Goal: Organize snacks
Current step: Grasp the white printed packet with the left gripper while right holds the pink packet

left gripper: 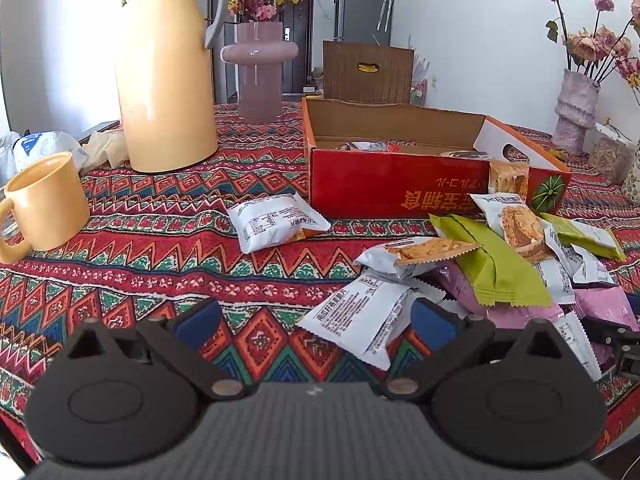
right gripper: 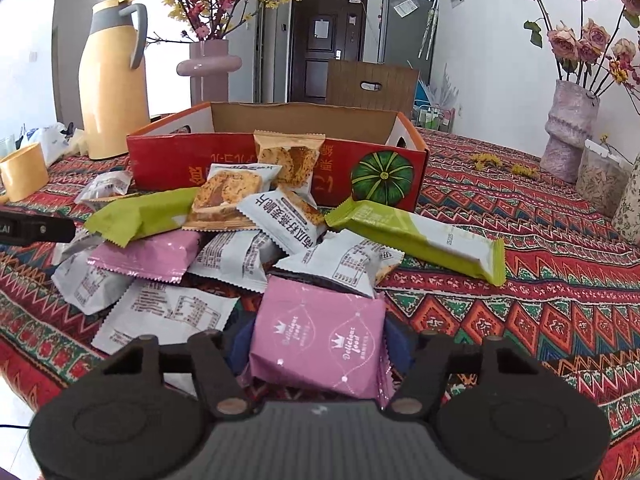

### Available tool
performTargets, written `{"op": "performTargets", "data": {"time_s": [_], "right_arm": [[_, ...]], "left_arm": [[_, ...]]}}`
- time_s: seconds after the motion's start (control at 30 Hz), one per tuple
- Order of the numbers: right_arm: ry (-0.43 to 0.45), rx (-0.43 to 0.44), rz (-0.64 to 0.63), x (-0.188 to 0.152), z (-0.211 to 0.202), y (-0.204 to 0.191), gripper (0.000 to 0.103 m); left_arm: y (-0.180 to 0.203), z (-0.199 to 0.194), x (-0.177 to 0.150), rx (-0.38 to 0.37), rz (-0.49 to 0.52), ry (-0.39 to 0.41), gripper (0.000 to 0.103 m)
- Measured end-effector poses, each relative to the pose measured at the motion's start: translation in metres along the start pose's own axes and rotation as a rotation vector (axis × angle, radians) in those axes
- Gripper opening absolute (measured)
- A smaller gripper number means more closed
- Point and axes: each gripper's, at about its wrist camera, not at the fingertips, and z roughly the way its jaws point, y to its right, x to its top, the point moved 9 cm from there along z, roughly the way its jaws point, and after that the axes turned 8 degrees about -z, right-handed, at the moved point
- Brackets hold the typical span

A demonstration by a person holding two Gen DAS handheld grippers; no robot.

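patterned tablecloth (right gripper: pixel 540 248): right gripper (right gripper: pixel 316 344) level, clamping pink packet (right gripper: pixel 320 344).

The pink packet (right gripper: pixel 320 344) at the near edge of the snack pile carries the words "Delicious food" twice in white script, each under a small crown.

A white packet (right gripper: pixel 280 216) higher in the pile bears large dark Chinese characters running along its length; they read roughly 南瓜籽燕麦脆片.

The red box (left gripper: pixel 400 188) has big orange Chinese characters printed upside down on its near wall, not clear enough to read with certainty.

A black object (right gripper: pixel 24 229) at the left edge of the table shows the white letters "LAI", cut off by the frame.

Several white packets (left gripper: pixel 360 320) show nutrition tables in print too small to read.
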Motion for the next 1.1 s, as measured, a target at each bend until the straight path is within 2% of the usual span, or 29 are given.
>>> {"op": "performTargets", "data": {"time_s": [0.3, 0.57, 0.83, 1.03, 1.1], "right_arm": [[0.021, -0.023, 0.042, 0.000, -0.013, 0.018, 0.064], [0.039, -0.080, 0.085, 0.000, -0.020, 0.044, 0.064], [0.046, -0.102, 0.108, -0.001, -0.021, 0.056, 0.064], [0.049, -0.112, 0.121, 0.000, -0.021, 0.061, 0.064], [0.051, -0.114, 0.123, 0.000, -0.021, 0.062, 0.064]], "left_arm": [[0.002, 0.004, 0.002, 0.005, 0.030, -0.004, 0.103], [0.017, 0.016, 0.002, -0.018, 0.100, -0.034, 0.103], [0.025, 0.035, 0.005, -0.029, 0.132, -0.074, 0.103], [0.026, 0.045, 0.003, -0.039, 0.122, -0.099, 0.101], [0.026, 0.047, 0.002, -0.048, 0.118, -0.105, 0.095]]}}
